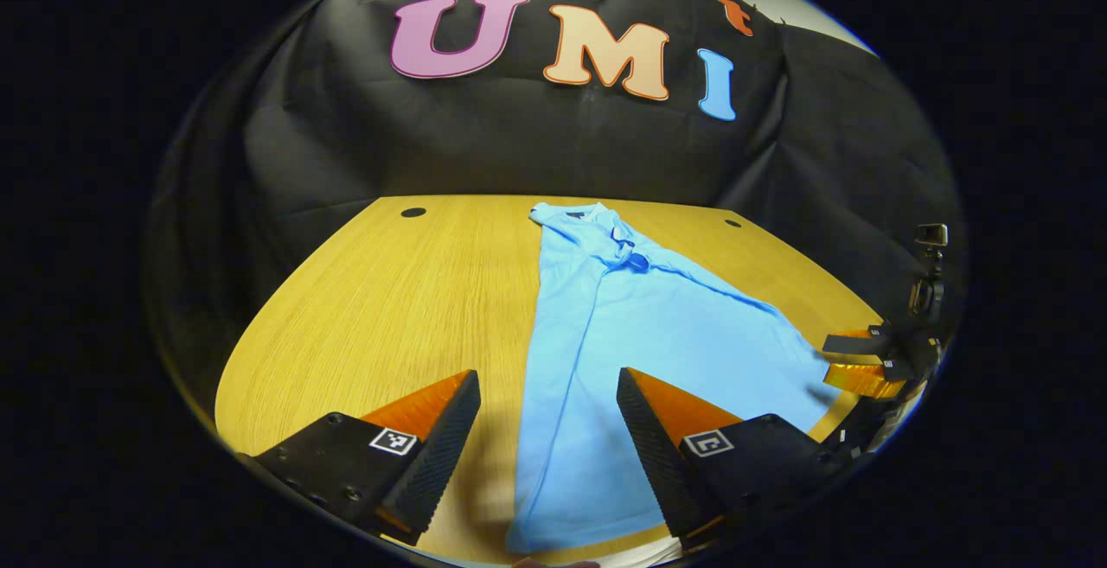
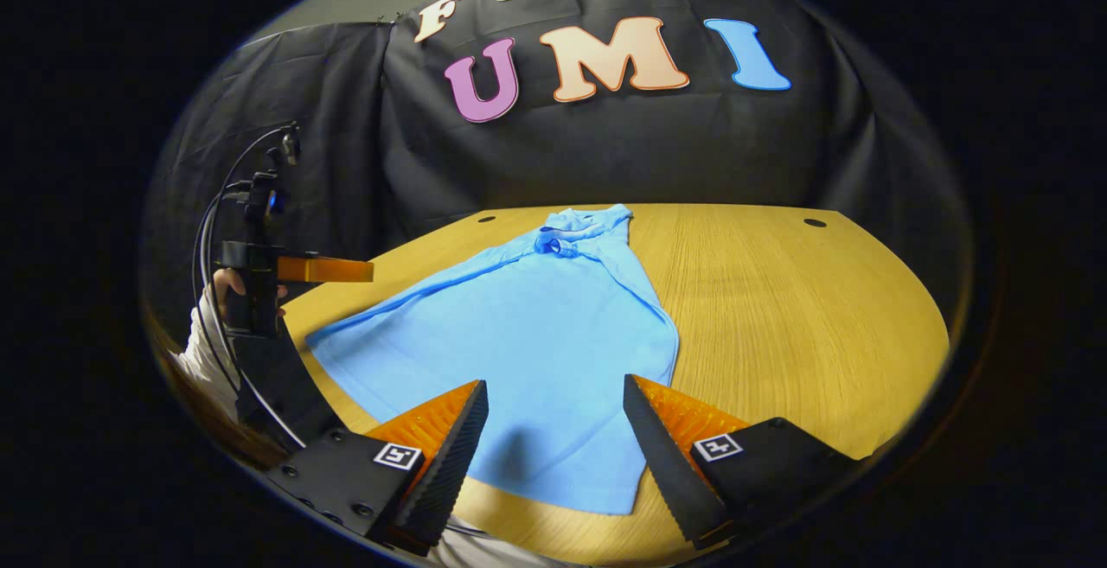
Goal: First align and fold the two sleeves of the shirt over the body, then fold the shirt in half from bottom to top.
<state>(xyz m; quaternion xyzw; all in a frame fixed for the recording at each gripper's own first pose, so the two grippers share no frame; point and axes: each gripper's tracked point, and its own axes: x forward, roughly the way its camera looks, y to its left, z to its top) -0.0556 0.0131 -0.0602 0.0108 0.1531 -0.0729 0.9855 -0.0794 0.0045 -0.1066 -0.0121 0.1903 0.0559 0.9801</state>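
A blue shirt (image 2: 536, 335) lies flat on the wooden bench (image 2: 796, 309), collar toward the black cloth wall (image 2: 605, 153). The left tool (image 1: 547, 430) and right tool (image 2: 553, 438) hover over its hem, fingers apart, gripping nothing.

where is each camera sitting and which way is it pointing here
Left gripper view: rides on the left hand-held gripper, held open above the near table edge, facing the booth wall over the shirt's left side; the other gripper shows at far right.
Right gripper view: rides on the right hand-held gripper, also open, at the near edge over the shirt's bottom hem; the left gripper and the hand holding it show at far left.
Shared: the blue shirt, the wooden table, the black wall.
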